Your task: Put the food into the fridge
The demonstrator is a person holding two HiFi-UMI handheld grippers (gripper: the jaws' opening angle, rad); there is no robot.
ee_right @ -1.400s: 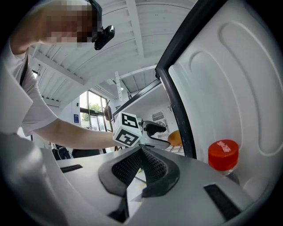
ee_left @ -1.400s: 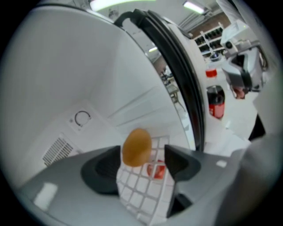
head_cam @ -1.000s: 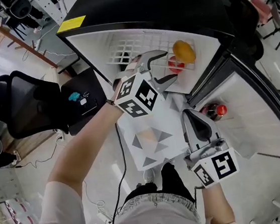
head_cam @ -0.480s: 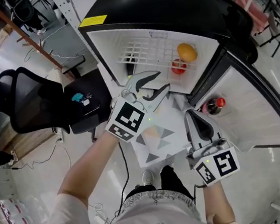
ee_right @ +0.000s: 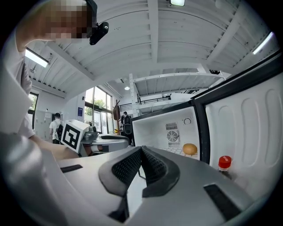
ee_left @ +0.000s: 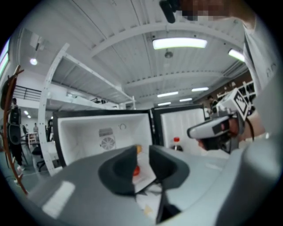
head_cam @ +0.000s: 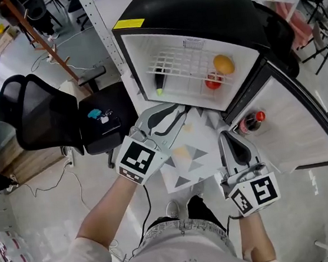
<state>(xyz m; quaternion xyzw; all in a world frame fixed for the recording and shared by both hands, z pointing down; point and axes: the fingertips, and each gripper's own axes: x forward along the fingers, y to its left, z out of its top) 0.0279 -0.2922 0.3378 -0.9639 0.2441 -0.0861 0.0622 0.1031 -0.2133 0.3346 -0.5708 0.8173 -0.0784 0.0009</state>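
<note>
looking down in the head view, the left gripper point(head_cam: 181, 114) lies in front of the open fridge point(head_cam: 137, 59); its fingers have just been closing and stand a narrow gap apart with nothing between them; beyond its fingertips, on the wire shelf point(head_cam: 182, 60), lie a green vegetable point(head_cam: 159, 85) to the left and an orange point(head_cam: 223, 64) with a tomato point(head_cam: 213, 82) just beside it to the right; the right gripper point(head_cam: 224, 135) is held nearer the person, fingers together and empty; just past its fingertips a red-capped bottle point(head_cam: 252, 122) stands in the door point(head_cam: 306, 128); an office chair point(head_cam: 38, 119) sits well to the left of the left fingers.

in the left gripper view the two fingers are close but not touching, holding nothing; the orange point(ee_left: 139, 149) and the tomato point(ee_left: 136, 171) show through the gap, well beyond the tips, inside the fridge point(ee_left: 88, 132); the bottle point(ee_left: 176, 143) is right of the tips, and the right gripper point(ee_left: 212, 128) further right.

in the right gripper view the fingertips meet, clamped on nothing; the orange point(ee_right: 189, 149) lies beyond and right of them, the bottle point(ee_right: 224, 163) further right in the door; the left gripper's marker cube point(ee_right: 73, 134) is to their left.
</note>
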